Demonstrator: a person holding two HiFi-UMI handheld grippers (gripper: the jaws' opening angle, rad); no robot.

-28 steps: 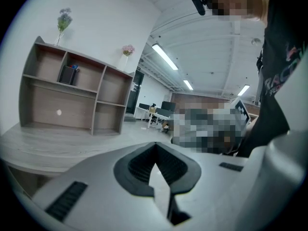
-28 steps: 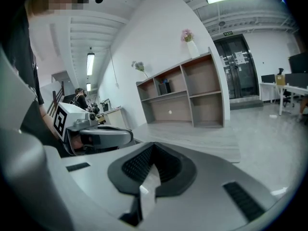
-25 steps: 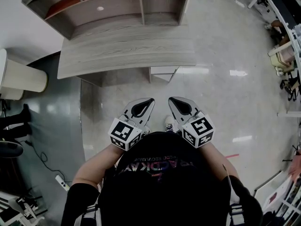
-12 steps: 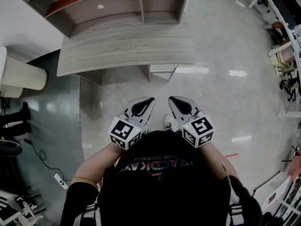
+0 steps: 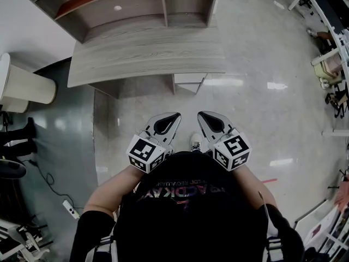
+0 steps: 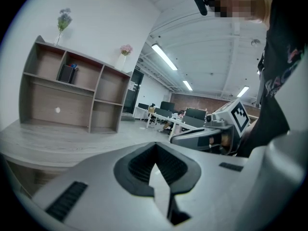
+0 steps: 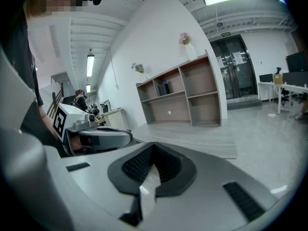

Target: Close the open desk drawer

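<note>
A grey wood desk point(image 5: 147, 56) with a shelf hutch point(image 5: 125, 4) stands ahead of me in the head view. Under its front edge a pale drawer point(image 5: 190, 83) sticks out a little toward me. My left gripper point(image 5: 173, 115) and right gripper point(image 5: 200, 114) are held side by side near my chest, well short of the desk and apart from the drawer. Both are shut with nothing between the jaws, as the left gripper view point(image 6: 155, 146) and right gripper view point(image 7: 153, 146) show. The desk top point(image 6: 57, 138) lies beyond the left jaws.
A cream rounded bin point(image 5: 27, 86) stands left of the desk. A power strip point(image 5: 71, 210) and its cable lie on the floor at lower left. Office furniture point(image 5: 330, 64) lines the right edge. Glossy floor lies between me and the desk.
</note>
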